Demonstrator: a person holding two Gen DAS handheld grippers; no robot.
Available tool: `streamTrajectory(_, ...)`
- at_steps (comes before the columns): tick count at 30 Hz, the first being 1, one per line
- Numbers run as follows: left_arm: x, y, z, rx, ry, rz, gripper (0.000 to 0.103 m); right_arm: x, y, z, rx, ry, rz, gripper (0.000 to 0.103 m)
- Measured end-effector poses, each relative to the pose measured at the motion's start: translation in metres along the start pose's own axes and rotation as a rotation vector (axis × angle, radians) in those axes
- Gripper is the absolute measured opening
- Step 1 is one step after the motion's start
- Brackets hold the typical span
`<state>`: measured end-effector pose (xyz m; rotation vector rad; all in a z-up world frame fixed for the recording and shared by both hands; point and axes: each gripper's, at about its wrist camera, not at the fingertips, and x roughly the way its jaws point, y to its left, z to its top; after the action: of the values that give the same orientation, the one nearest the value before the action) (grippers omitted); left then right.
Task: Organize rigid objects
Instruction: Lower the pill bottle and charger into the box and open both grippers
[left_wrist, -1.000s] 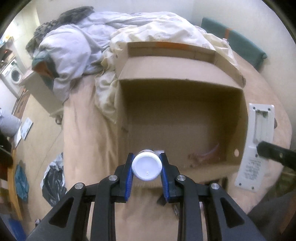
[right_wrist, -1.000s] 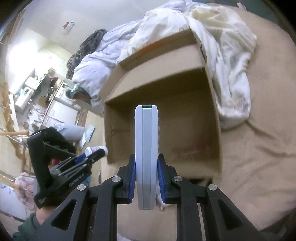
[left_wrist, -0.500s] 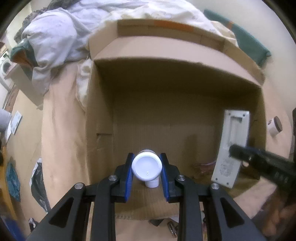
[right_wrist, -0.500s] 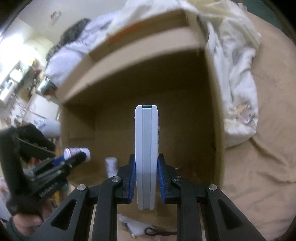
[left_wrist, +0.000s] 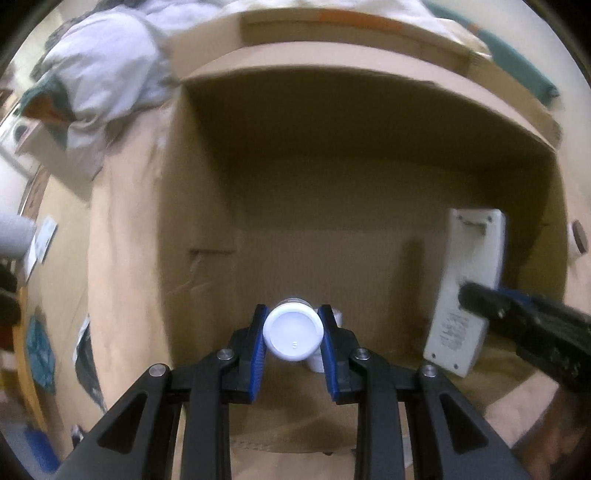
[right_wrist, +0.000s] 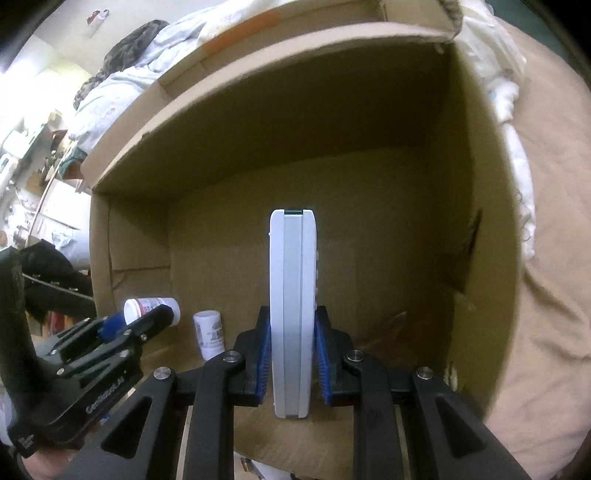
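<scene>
Both claws point steeply down into the open cardboard box (left_wrist: 369, 206), which sits on a bed with a tan cover (right_wrist: 546, 332); all positions below are referred to this box. Left claw (left_wrist: 293, 334): blue pads clamped on the sides of a small white-capped bottle (left_wrist: 293, 334), cap end facing the wrist camera, bottle pointing down toward the box floor near the front wall. In the right wrist view the same bottle (right_wrist: 149, 306) shows a white label with a red band; print too small to read. The black body of the left claw (right_wrist: 147, 323) carries white lettering, blurred and illegible. Right claw (right_wrist: 291, 350): jaws at their narrowest, pads pressed on the two broad faces of a white remote control (right_wrist: 291, 314), held edge-on to its own camera, long axis running away from the claw toward the box floor, buttons visible along its right face. In the left wrist view the remote control (left_wrist: 465, 288) shows its back side with a battery cover and a patch of grey print, unreadable; it hangs inside the box by the right wall. A second small white bottle (right_wrist: 209, 334) stands upright on the box floor near the front wall, between the two claws and touched by neither; its label text is not legible. Rumpled white bedding (right_wrist: 122, 88) lies behind the box.
</scene>
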<state>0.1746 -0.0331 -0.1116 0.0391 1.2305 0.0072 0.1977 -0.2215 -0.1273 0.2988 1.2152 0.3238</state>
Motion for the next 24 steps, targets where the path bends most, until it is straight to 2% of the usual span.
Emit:
streamTrajectory(14, 0.002, 0.004, -0.004, 0.010, -0.016, 0.042, 0.024, 0.003, 0.002, 0.001, 0.010, 0.013, -0.032, 0.023)
streamTrajectory(20, 0.000, 0.000, -0.005, 0.014, -0.017, 0.047, 0.024, -0.003, 0.013, 0.003, -0.042, -0.011, -0.101, 0.025)
streamTrajectory(21, 0.001, 0.001, -0.005, 0.015, -0.016, 0.048, 0.024, -0.007, 0.017, 0.003, -0.061, -0.028, -0.120, 0.028)
streamTrajectory(22, 0.001, 0.001, -0.004, 0.017, -0.016, 0.048, 0.024, -0.011, 0.021, 0.004, -0.081, -0.049, -0.135, 0.039)
streamTrajectory(23, 0.001, 0.000, -0.004, 0.018, -0.017, 0.047, 0.024, -0.017, 0.024, 0.004, -0.099, -0.075, -0.146, 0.063)
streamTrajectory(24, 0.001, 0.001, -0.004, 0.019, -0.018, 0.047, 0.024, -0.023, 0.027, 0.004, -0.115, -0.104, -0.152, 0.073)
